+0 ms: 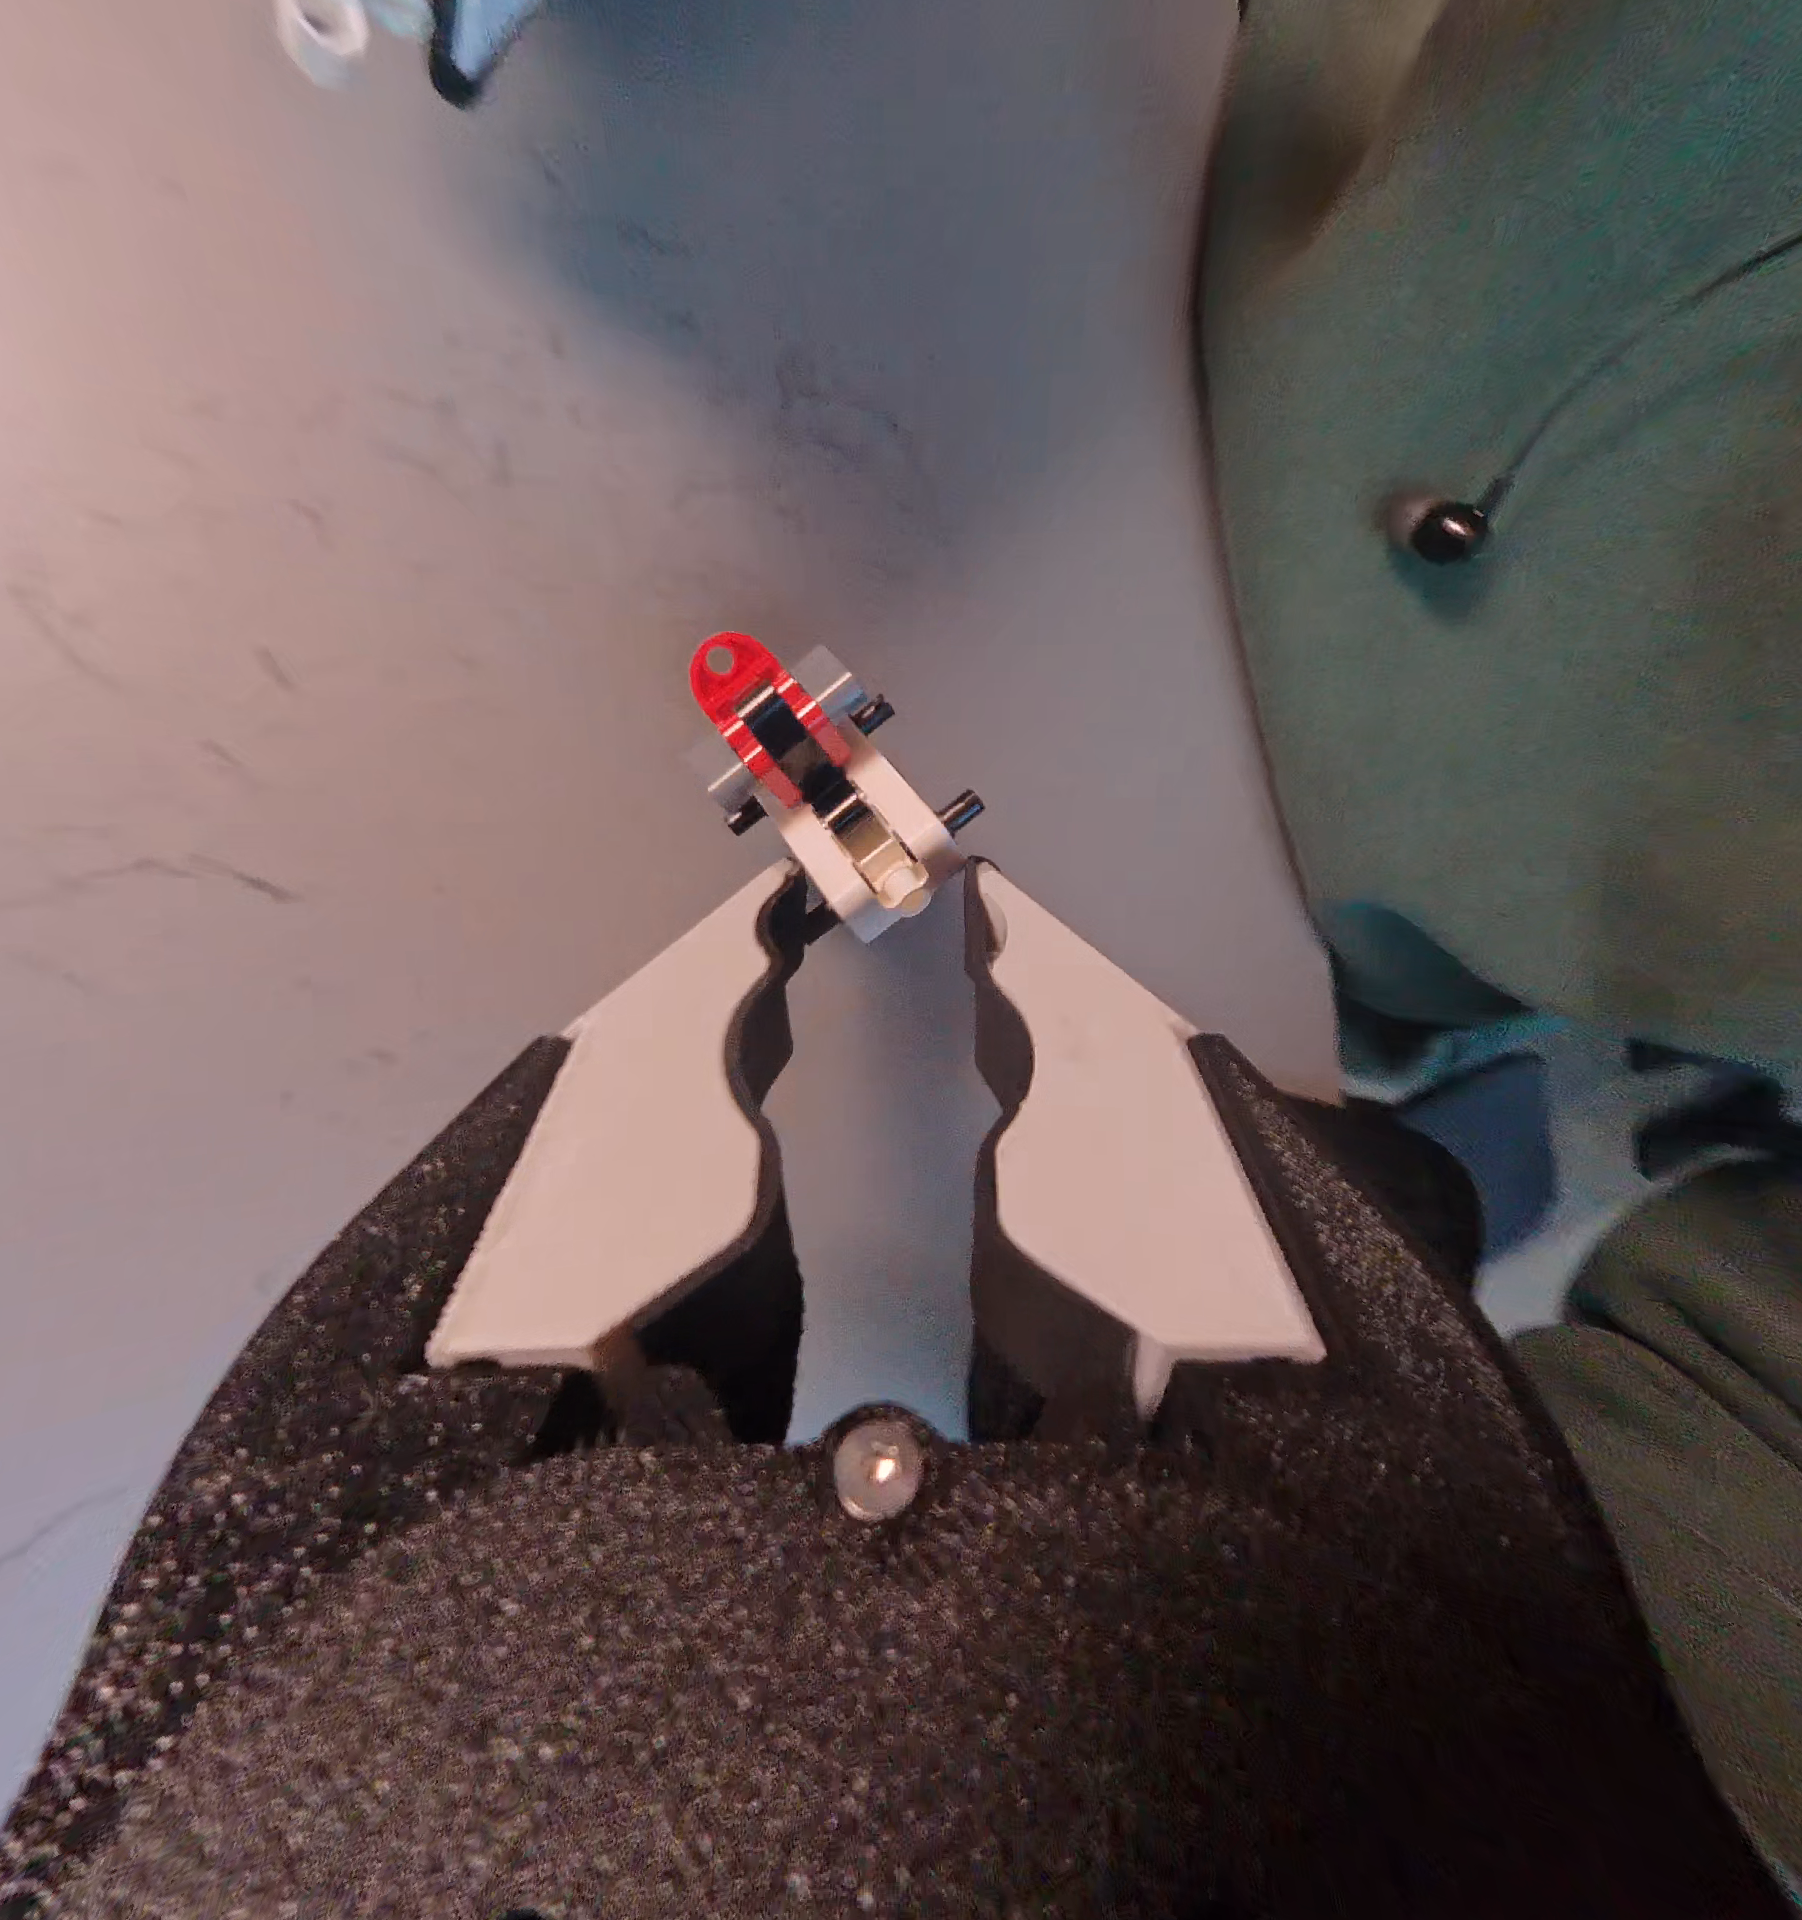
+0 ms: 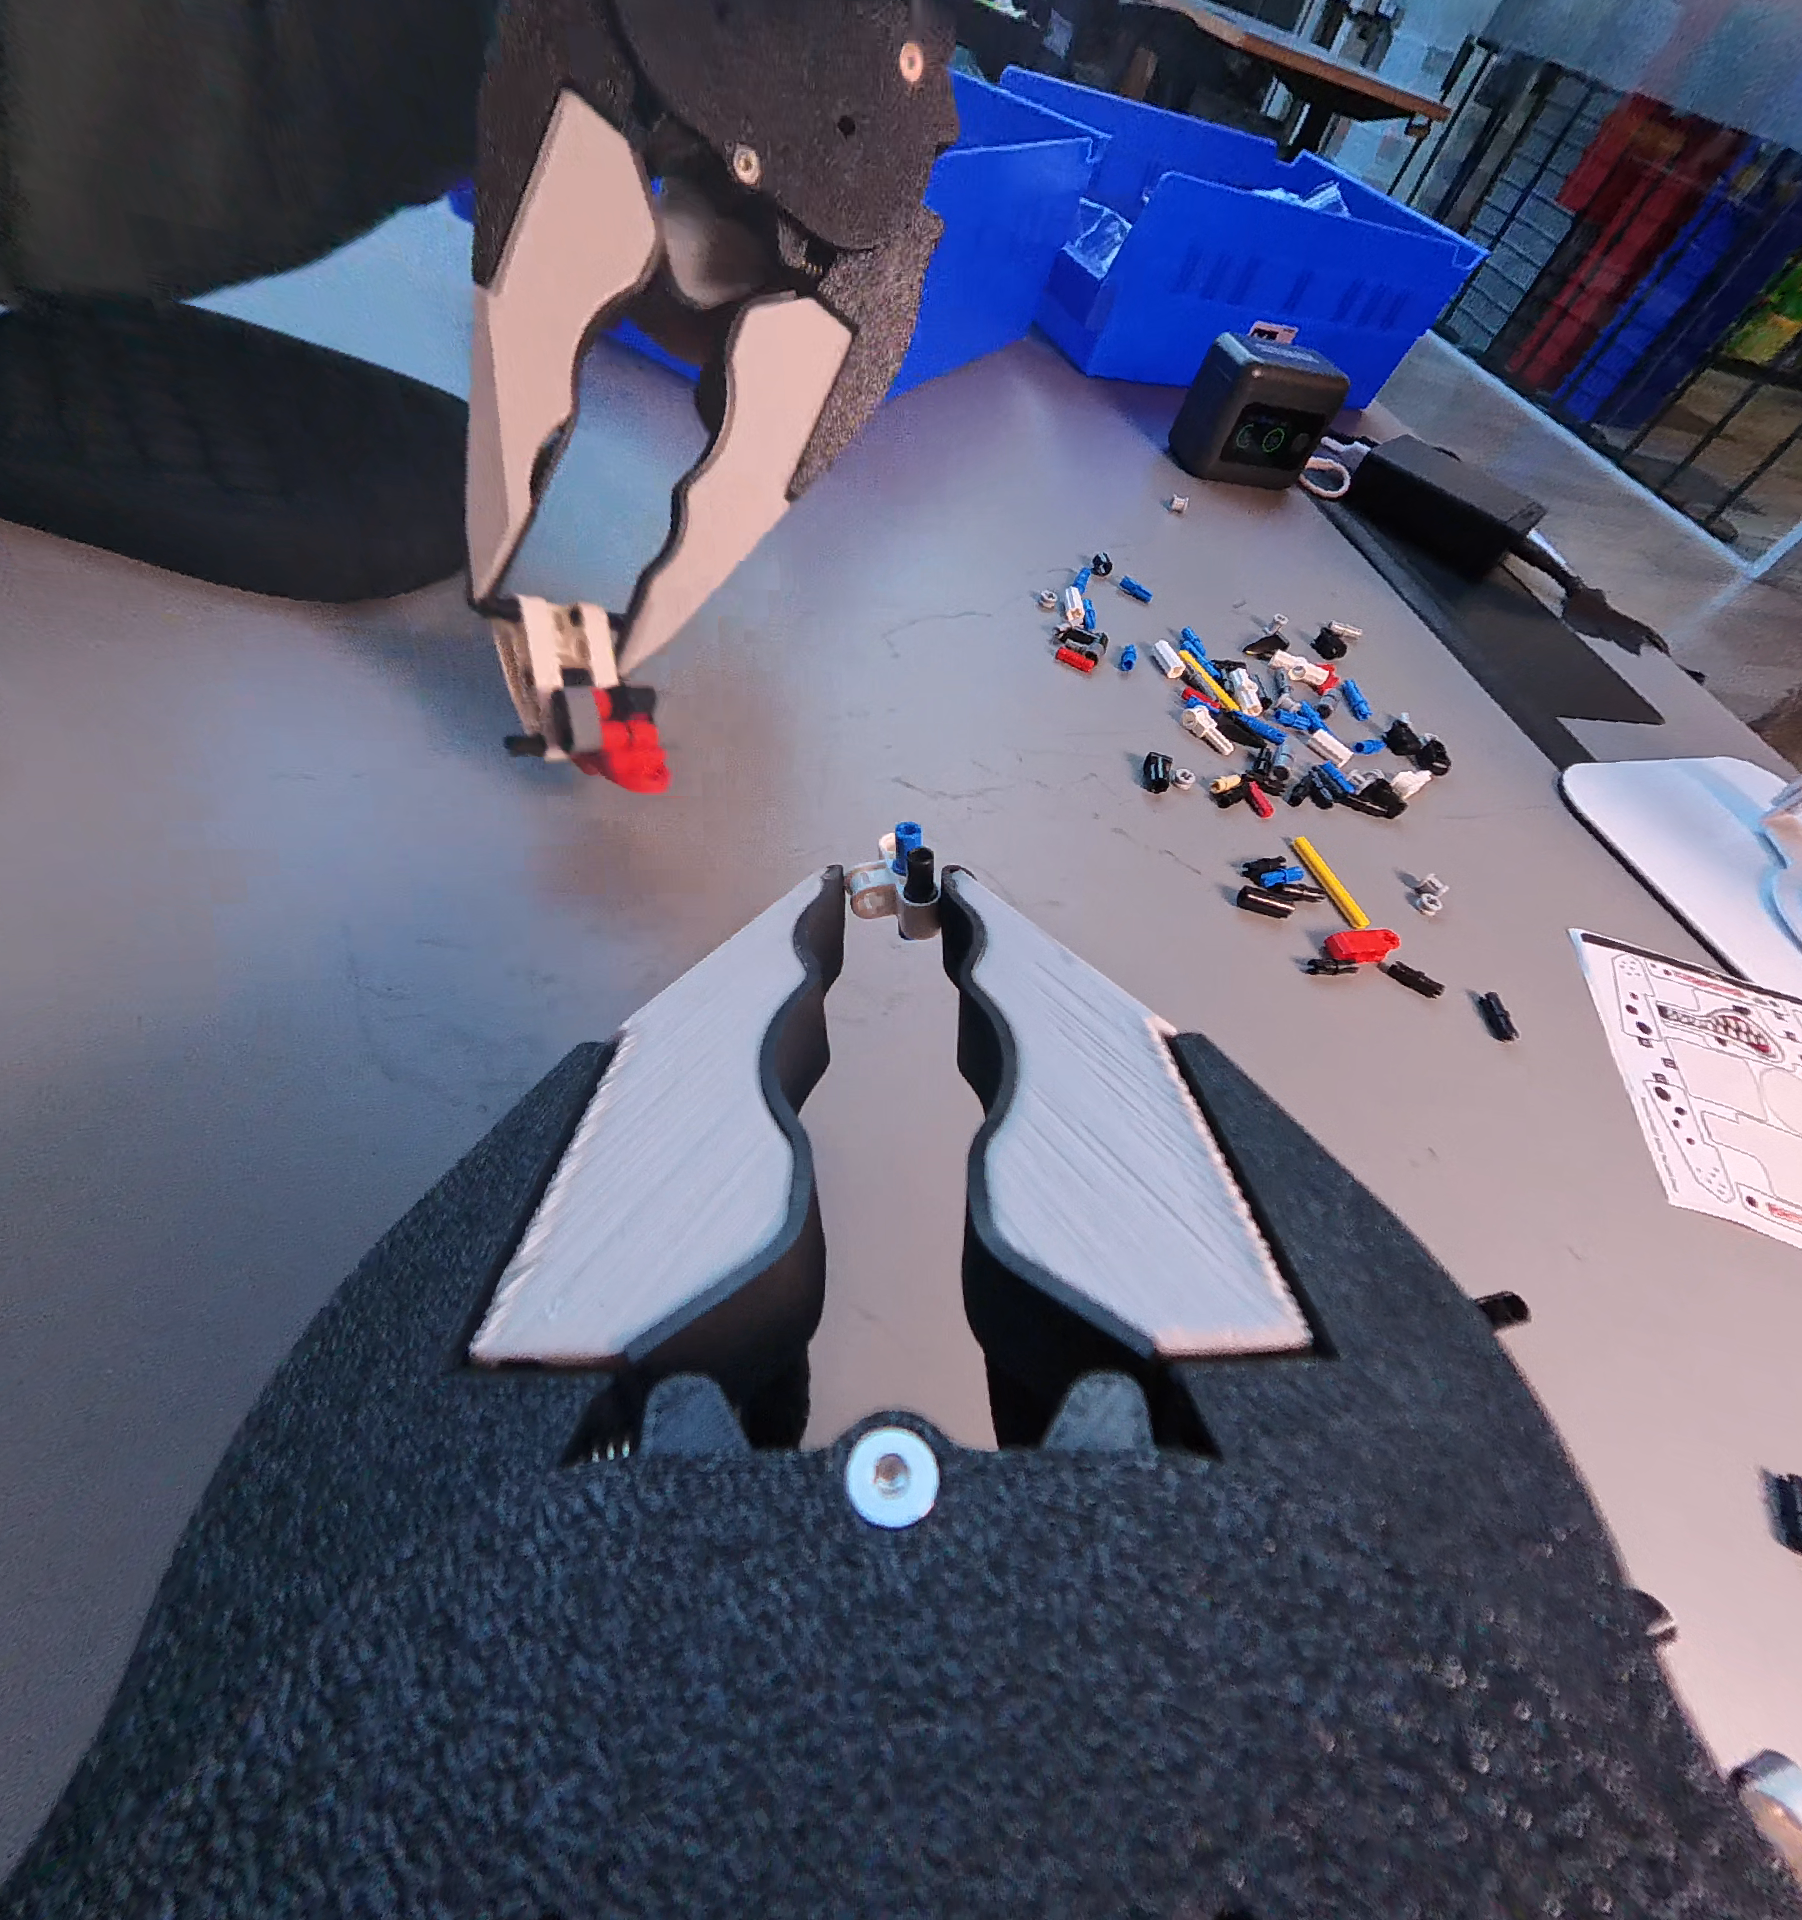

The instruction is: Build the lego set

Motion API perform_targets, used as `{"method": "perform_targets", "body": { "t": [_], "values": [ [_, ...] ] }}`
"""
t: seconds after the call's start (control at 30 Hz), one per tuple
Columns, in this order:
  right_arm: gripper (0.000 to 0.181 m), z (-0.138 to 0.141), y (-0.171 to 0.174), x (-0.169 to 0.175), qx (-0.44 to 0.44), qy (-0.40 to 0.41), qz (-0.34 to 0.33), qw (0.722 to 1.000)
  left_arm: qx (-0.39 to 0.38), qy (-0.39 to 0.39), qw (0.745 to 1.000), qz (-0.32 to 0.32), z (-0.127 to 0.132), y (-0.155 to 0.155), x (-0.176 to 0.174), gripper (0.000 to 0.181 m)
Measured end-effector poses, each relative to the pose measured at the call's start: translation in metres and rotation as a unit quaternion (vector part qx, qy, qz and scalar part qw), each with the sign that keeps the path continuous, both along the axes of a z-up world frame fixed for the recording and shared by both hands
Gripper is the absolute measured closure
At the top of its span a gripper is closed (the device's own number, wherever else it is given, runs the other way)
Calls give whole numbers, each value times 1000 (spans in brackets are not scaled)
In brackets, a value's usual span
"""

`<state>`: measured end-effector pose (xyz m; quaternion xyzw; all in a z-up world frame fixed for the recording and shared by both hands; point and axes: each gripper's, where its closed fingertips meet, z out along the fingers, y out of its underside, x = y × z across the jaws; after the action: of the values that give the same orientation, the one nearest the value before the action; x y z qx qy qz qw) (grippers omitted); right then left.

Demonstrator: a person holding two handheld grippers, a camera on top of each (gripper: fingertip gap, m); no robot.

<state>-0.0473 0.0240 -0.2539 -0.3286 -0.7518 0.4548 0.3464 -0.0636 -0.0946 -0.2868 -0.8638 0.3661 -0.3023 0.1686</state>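
Note:
My left gripper is shut on a small lego assembly of grey, black and red parts with black pins, held above the grey table. The same gripper and assembly show at upper left in the right wrist view. My right gripper is shut on a small connector piece made of grey, black and blue parts, held above the table, below and to the right of the assembly. A heap of loose lego pieces lies on the table to the right.
Blue bins stand at the back. A black device and a black adapter sit beside them. A printed instruction sheet and a white pad lie at right. A person's green sleeve fills the right of the left wrist view. My hands' fingertips stand some 12 cm from each other.

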Motion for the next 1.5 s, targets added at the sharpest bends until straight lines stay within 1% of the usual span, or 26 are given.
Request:
{"method": "perform_targets", "body": {
  "t": [0.07, 0.13, 0.2, 0.27, 0.37, 0.47, 0.53, 0.6, 0.67, 0.73, 0.8, 0.83, 0.9, 0.97, 1.1, 1.2, 1.23, 1.27, 1.3, 1.33, 1.37, 1.43, 1.5],
  "values": [
    [163, -1, 0, 1, 8, -2, 1, 1000, -94, 28, 995, -31, 7, -16, -8, 151],
    [163, -3, -1, 2, 26, -2, 3, 1000, -171, 43, 982, -60, 12, -20, -12, 151],
    [163, -4, -2, 4, 36, -2, 5, 999, -228, 25, 969, -88, 13, -15, -10, 151],
    [163, -4, -2, 4, 35, -3, 6, 999, -279, 3, 955, -99, 10, -7, -9, 151],
    [163, -5, 0, 4, 34, -6, 4, 999, -317, -43, 941, -109, 12, 11, -6, 150],
    [163, -6, 0, 5, 31, -9, 6, 999, -316, -81, 941, -95, 13, 33, -6, 147],
    [163, -8, 0, 5, 34, -12, 7, 999, -296, -93, 947, -77, 11, 46, -9, 143],
    [163, -9, 0, 5, 37, -13, 7, 999, -246, -92, 964, -45, 6, 63, -15, 143],
    [163, -8, 2, 5, 36, -13, 5, 999, -171, -99, 980, -8, 8, 78, -17, 144],
    [163, -8, 4, 5, 35, -12, 2, 999, -65, -87, 994, 19, 11, 86, -18, 145],
    [163, -10, 5, 4, 45, -15, 1, 999, 37, -64, 996, 41, 15, 83, -20, 143],
    [163, -13, 6, 5, 57, -18, 0, 998, 73, -58, 994, 55, 17, 78, -19, 142],
    [163, -24, 9, 6, 91, -37, -1, 995, 113, -52, 989, 85, 17, 61, -17, 137],
    [163, -36, 13, 6, 122, -64, -7, 991, 141, -50, 982, 114, 15, 46, -14, 133],
    [162, -56, 18, 15, 131, -138, -6, 982, 194, -25, 968, 155, 9, 29, -9, 126],
    [157, -59, 20, 18, 100, -177, -16, 979, 224, 7, 963, 152, 1, 30, -2, 124],
    [152, -59, 23, 18, 95, -185, -23, 978, 233, 12, 962, 145, 0, 32, 2, 125],
    [142, -58, 26, 19, 98, -188, -29, 977, 239, 15, 961, 135, -2, 35, 5, 127],
    [134, -57, 28, 20, 104, -189, -29, 976, 239, 22, 963, 125, -4, 38, 7, 134],
    [132, -53, 28, 20, 110, -179, -27, 977, 234, 31, 965, 115, -8, 40, 7, 145],
    [132, -44, 24, 20, 108, -157, -19, 981, 228, 32, 967, 106, -10, 42, 7, 151],
    [136, -25, 3, 21, 81, -116, 20, 990, 212, 4, 973, 96, -5, 47, 11, 152],
    [137, -10, -20, 20, 71, -71, 49, 994, 180, -45, 978, 100, 4, 53, 15, 152]
  ]
}}
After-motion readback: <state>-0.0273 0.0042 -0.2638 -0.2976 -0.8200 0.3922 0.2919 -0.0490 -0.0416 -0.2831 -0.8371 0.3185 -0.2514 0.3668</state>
